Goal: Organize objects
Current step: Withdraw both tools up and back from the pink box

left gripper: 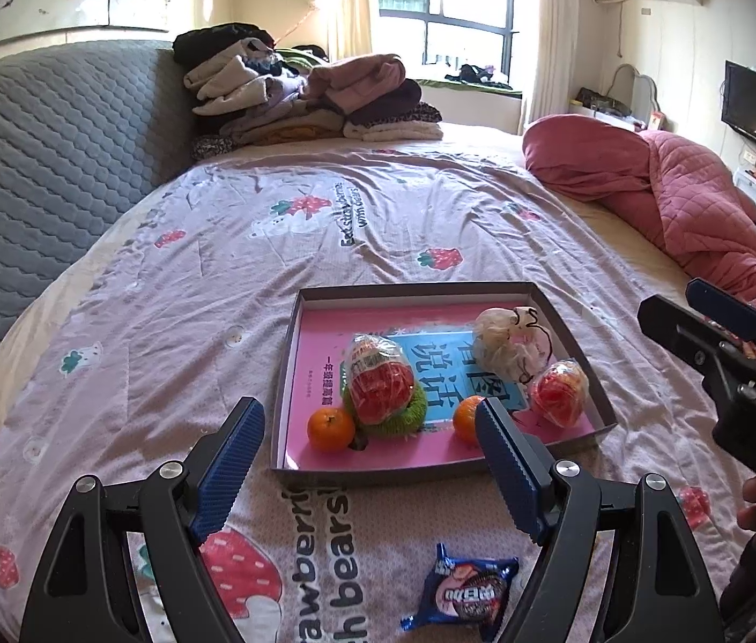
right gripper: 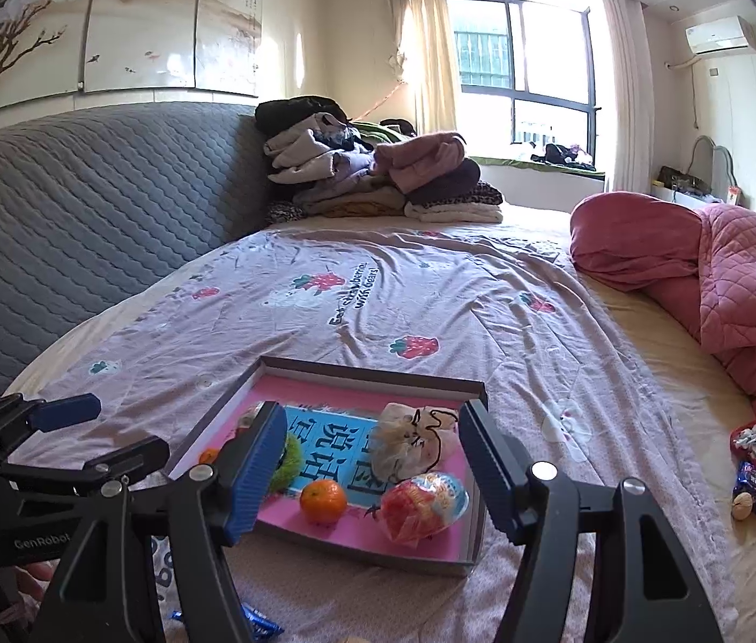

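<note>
A shallow pink-floored box tray (left gripper: 292,353) (right gripper: 324,372) lies on the bed. In it are two oranges (left gripper: 331,428) (right gripper: 323,501), two wrapped red snack bags (left gripper: 380,380) (right gripper: 423,503), a green scrubber (left gripper: 405,420) and a white drawstring pouch (left gripper: 509,343) (right gripper: 410,442). A blue cookie packet (left gripper: 466,595) lies on the sheet in front of the tray, below my left gripper (left gripper: 370,469), which is open and empty. My right gripper (right gripper: 372,474) is open and empty, just short of the tray's near edge.
The bed carries a lilac strawberry sheet (left gripper: 324,236), folded clothes (left gripper: 303,91) at the far end and a pink quilt (right gripper: 726,294) on the right. Small snacks and a scrunchie (right gripper: 753,461) lie by the quilt. A grey padded headboard (left gripper: 45,161) runs along the left.
</note>
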